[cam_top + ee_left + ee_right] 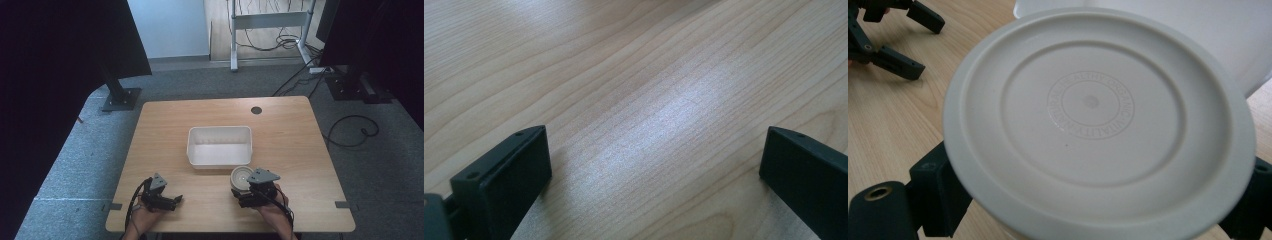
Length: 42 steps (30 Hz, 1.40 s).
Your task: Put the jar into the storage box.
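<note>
A round white container (241,177) with a ribbed lid (1093,105) stands near the table's front, just before a white rectangular bin (220,145). My right gripper (248,192) holds it from the near side. In the right gripper view a black jaw shows on each side under the lid's rim, which hides the pads. My left gripper (172,200) rests at the front left of the table. It is open, its fingertips (519,165) wide apart over bare wood (649,110). It also appears far off in the right gripper view (908,40).
The bin's wall (1198,30) rises right behind the container. The wooden table (290,150) has a small dark hole (256,110) at its far edge. Stands, cables and dark screens surround the table on the grey floor.
</note>
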{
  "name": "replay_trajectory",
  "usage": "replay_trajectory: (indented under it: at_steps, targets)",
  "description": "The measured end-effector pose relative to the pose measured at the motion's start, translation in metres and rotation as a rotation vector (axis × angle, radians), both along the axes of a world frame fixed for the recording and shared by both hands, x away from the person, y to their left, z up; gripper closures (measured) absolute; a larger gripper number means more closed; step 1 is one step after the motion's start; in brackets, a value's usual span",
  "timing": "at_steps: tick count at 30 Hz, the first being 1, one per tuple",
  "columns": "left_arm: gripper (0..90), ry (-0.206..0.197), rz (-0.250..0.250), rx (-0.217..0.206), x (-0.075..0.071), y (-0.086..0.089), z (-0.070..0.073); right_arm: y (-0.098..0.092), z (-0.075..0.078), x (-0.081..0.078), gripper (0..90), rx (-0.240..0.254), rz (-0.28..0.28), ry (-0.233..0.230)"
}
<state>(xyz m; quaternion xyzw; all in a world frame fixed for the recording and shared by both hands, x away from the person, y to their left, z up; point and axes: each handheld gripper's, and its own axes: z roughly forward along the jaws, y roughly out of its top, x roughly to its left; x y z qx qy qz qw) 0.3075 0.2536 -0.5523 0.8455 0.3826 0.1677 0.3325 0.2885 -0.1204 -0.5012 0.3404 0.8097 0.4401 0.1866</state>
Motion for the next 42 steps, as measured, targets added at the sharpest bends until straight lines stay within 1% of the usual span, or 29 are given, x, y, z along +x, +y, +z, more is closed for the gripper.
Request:
replay_trajectory:
  at_steps: [6, 19, 25, 29, 30, 42]
  targets:
    - [0.0, -0.001, 0.0, -0.001, 0.0, 0.0, 0.0, 0.004, 0.003, 0.008, 9.4, 0.008, -0.002, 0.001]
    - [0.0, -0.003, -0.001, -0.004, 0.0, 0.0, 0.0, 0.01, 0.007, 0.023, 9.4, 0.008, -0.013, -0.005]
    - [0.0, -0.003, -0.001, -0.004, 0.0, 0.0, 0.0, 0.016, 0.012, 0.031, 9.4, 0.01, -0.018, -0.011]
    - [0.1, -0.004, 0.005, -0.012, 0.0, -0.001, -0.001, 0.019, 0.014, 0.037, 9.4, 0.004, -0.022, -0.018]
    - [0.0, -0.004, 0.005, -0.012, 0.0, -0.001, -0.001, 0.02, 0.014, 0.038, 9.4, 0.005, -0.022, -0.011]
    - [0.0, -0.004, 0.004, -0.011, 0.0, -0.001, -0.001, 0.031, 0.02, 0.052, 9.4, 0.004, -0.028, -0.019]
